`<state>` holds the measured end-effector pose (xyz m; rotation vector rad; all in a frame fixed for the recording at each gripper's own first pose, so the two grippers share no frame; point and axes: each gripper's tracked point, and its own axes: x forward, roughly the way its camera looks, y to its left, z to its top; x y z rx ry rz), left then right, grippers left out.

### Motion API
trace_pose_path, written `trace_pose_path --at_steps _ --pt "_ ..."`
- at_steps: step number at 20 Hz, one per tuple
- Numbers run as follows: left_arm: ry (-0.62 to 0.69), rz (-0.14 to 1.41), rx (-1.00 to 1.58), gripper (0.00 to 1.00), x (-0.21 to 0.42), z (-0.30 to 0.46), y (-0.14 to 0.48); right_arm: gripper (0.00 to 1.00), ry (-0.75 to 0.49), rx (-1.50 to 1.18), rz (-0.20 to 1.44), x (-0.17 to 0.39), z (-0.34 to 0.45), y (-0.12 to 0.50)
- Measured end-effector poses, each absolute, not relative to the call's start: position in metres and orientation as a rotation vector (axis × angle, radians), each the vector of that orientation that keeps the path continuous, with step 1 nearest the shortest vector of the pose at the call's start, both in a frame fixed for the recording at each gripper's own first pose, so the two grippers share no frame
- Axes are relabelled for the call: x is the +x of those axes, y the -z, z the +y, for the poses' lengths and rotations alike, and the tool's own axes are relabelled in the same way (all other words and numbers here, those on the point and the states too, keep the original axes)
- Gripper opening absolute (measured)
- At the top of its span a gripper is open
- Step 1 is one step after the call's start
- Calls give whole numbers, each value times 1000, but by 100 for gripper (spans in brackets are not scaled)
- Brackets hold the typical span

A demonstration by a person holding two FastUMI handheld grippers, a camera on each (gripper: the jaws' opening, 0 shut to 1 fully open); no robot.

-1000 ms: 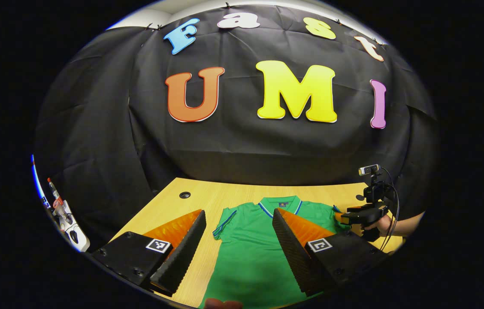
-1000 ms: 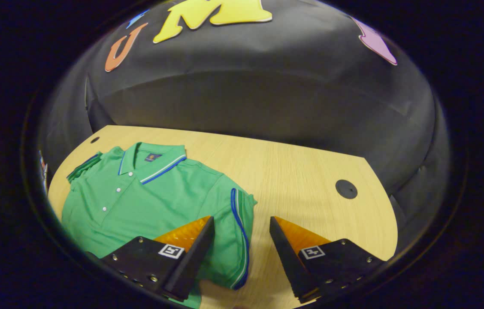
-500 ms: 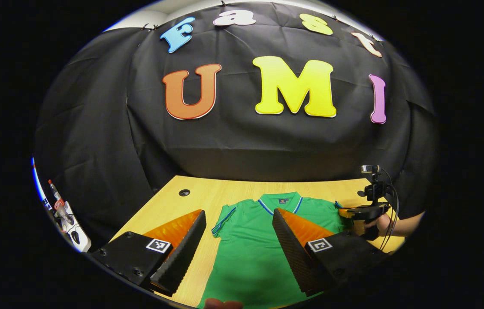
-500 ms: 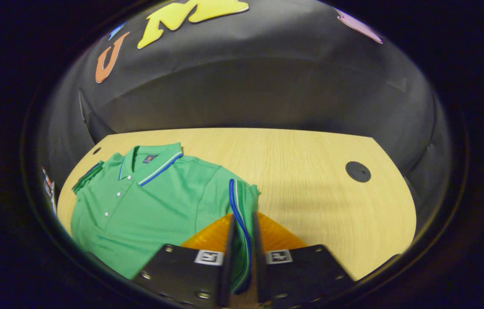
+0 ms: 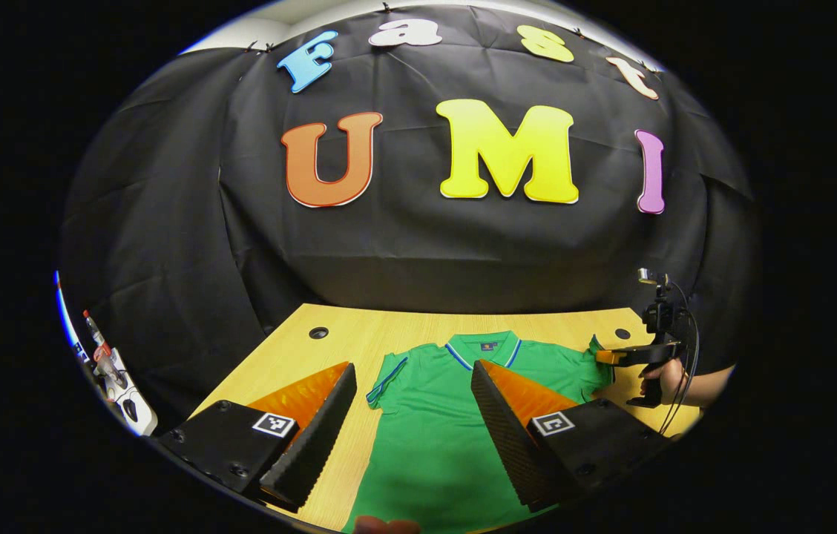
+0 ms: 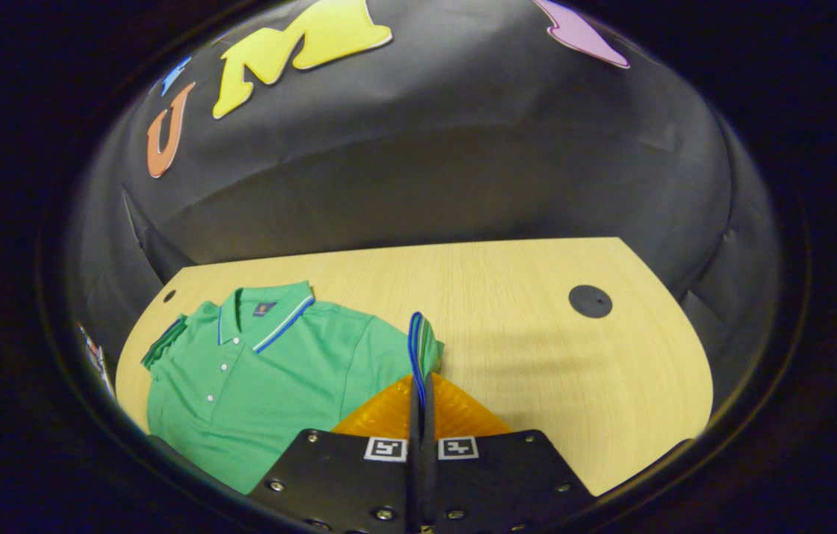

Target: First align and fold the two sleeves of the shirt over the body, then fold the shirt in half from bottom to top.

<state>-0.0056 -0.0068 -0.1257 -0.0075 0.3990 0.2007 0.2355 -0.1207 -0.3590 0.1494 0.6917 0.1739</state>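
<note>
A green polo shirt (image 5: 433, 437) (image 6: 270, 378) with blue and white trim lies face up on the wooden table (image 6: 522, 326), collar toward the booth's wall. My right gripper (image 6: 419, 382) is shut on the hem of the shirt's right-hand sleeve (image 6: 422, 348), which stands up from the table. In the left gripper view that gripper (image 5: 608, 357) and the hand holding it appear at the right, with the sleeve raised. My left gripper (image 5: 411, 386) hangs open above the shirt's body, its fingers astride the other sleeve (image 5: 387, 378) and chest, holding nothing.
Two round cable holes (image 5: 318, 332) (image 6: 590, 301) sit in the table near the back corners. Some small tools (image 5: 110, 371) hang at the far left. Bare table lies to the right of the shirt in the right gripper view.
My right gripper closed on the sleeve hem and has lifted it up off the table. The left gripper has stayed open and nearly still.
</note>
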Motion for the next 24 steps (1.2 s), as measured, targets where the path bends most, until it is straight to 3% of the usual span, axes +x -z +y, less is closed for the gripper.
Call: trace_pose_path --at_steps 11,24 --pt "-237 366 -34 99 -21 20 116 1 -220 123 622 231 -46 284" --pt "-364 343 -52 100 -62 84 108 1 -270 18 735 219 53 326"
